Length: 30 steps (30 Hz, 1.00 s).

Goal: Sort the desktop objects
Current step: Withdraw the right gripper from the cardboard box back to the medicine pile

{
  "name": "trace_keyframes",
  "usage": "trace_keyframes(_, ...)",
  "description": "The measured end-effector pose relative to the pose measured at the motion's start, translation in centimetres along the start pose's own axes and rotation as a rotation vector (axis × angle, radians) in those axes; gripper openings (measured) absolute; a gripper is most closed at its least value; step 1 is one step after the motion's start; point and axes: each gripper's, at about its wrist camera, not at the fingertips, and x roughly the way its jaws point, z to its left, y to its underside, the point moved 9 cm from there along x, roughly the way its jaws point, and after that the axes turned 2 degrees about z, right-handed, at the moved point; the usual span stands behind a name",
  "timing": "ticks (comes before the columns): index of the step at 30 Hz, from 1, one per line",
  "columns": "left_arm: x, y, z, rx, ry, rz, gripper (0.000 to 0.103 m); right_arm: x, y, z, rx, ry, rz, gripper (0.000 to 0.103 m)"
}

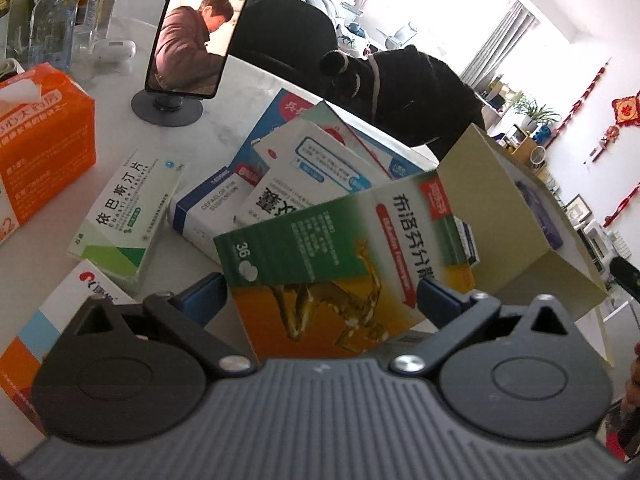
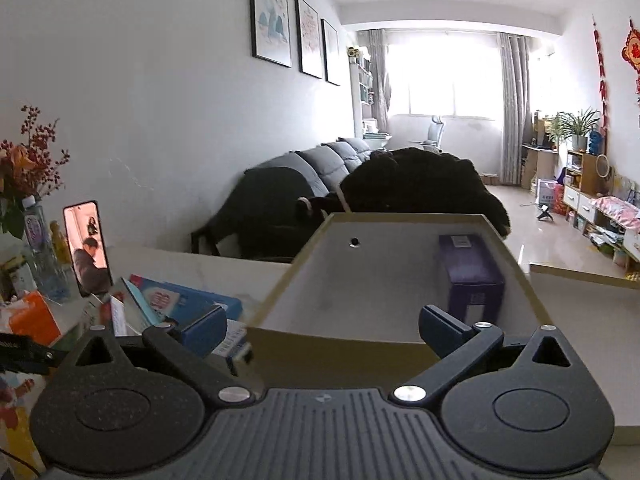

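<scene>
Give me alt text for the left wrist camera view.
The left gripper grips a green and orange medicine box in its jaws, above a pile of white and blue medicine boxes on a white table, beside an open tan cardboard box.

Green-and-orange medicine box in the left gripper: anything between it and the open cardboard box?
Nothing visible. The green-and-orange medicine box sits between the left gripper pads, and the cardboard box opens just to its right. Inside, only a purple box lies against one wall.
</scene>
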Motion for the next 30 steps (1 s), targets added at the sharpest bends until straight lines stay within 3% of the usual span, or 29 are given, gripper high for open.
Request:
trace_keyframes(4, 0.2, 0.1, 0.2, -0.01, 0.006, 0.006, 0.103, 1.0, -0.1, 1.1, 0.051, -0.031, 0.008, 0.094)
trace_keyframes(10, 0.0, 0.1, 0.2, -0.019, 0.027, -0.006, 0.103, 1.9, 0.3, 5.3, 0.083, -0.167, 0.049, 0.081)
trace_keyframes(13, -0.2, 0.0, 0.3, -0.024, 0.037, -0.008, 0.103, 2.6, 1.1, 8.2, 0.075, -0.236, 0.089, 0.073)
trace_keyframes(15, -0.3, -0.1, 0.3, -0.026, 0.043, -0.016, 0.103, 3.1, 1.7, 9.9, 0.09, -0.278, 0.127, 0.06)
trace_keyframes(18, -0.6, -0.3, 0.2, -0.025, 0.056, -0.026, 0.103, 3.8, 2.6, 11.9, 0.108, -0.334, 0.181, 0.055)
trace_keyframes(30, -0.4, -0.2, 0.0, -0.015, 0.08, -0.037, 0.103, 6.7, 4.6, 15.3, 0.148, -0.412, 0.261, 0.055)
